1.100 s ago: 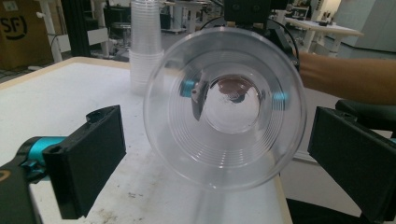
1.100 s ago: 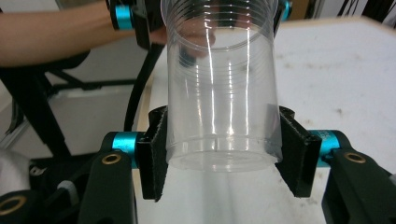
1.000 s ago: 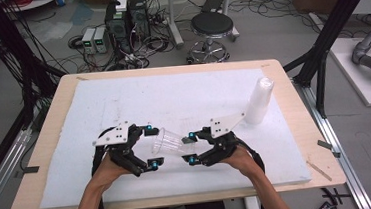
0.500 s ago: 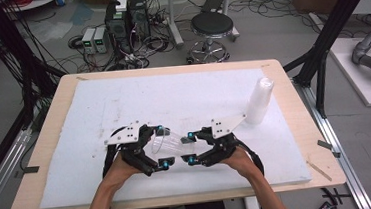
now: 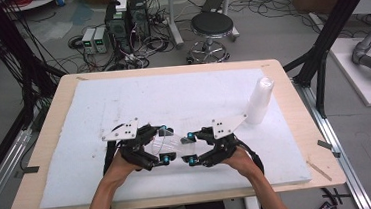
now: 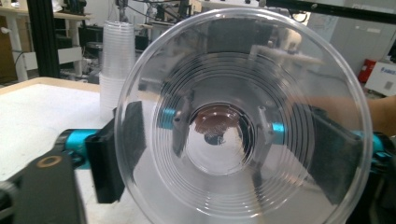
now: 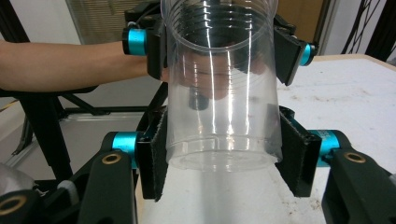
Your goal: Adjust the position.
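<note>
A clear plastic cup [image 5: 175, 141] lies level just above the white mat, held between both grippers. My right gripper [image 5: 190, 146] is shut on its base end, the pads [image 7: 154, 158] pressing either side of the cup [image 7: 219, 116]. My left gripper [image 5: 164, 144] faces it from the left. Its jaws have just been closing, and the pads [image 6: 114, 154] now press on the rim end of the cup [image 6: 233, 60], whose mouth opens toward that camera. In the right gripper view, the left gripper [image 7: 219, 46] clamps the cup's far end.
A tall stack of clear cups [image 5: 259, 101] stands on the mat at the right rear, also beyond the held cup in the left gripper view as the stack [image 6: 116, 70]. The white mat [image 5: 197, 93] covers the wooden table. Cables, boxes and a stool stand on the floor beyond.
My left gripper moved right to the cup's open end, and its wide jaws came in against the rim. The right gripper stayed still, holding the cup.
</note>
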